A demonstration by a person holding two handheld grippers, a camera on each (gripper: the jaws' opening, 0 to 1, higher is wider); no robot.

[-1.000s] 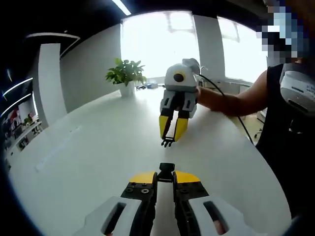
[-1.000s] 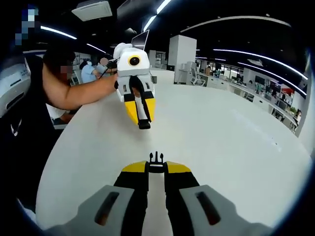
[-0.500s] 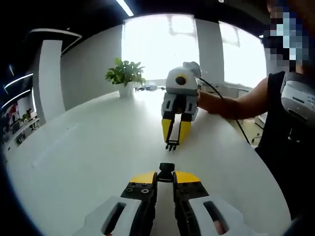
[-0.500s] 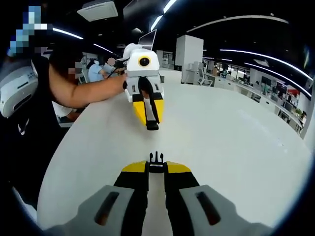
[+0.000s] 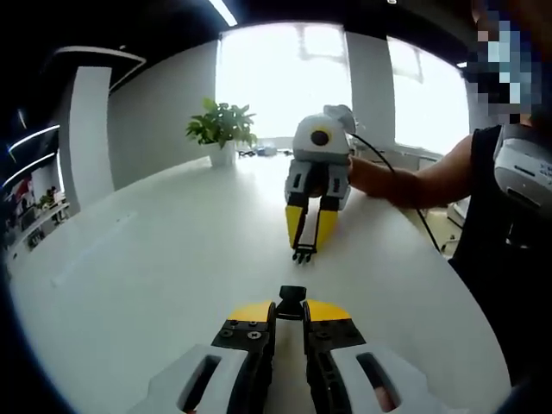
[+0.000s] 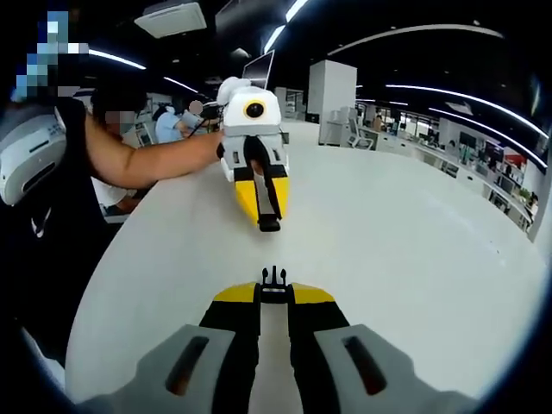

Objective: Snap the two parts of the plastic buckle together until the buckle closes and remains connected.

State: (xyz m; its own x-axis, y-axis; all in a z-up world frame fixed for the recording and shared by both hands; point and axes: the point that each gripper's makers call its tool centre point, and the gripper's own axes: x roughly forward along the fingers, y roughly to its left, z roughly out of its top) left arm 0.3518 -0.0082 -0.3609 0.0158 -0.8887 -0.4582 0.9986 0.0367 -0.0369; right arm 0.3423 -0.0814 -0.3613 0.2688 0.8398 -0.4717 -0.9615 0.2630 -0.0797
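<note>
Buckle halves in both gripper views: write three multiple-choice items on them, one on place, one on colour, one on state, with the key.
1. Where is the pronged black plastic buckle half?
A. lying on the white table
B. in the right gripper
C. beside the potted green plant

2. What colour are the tips of both grippers' jaws?
A. yellow
B. red
C. blue

3. What state is the buckle in?
A. snapped shut
B. two halves apart
C. one half dropped

Key: 1 B, the prongs stick out between the right gripper's jaws. 2 A, yellow tips show in both views. 3 B, the black socket buckle half sits in the left gripper, with bare table between the halves.
</note>
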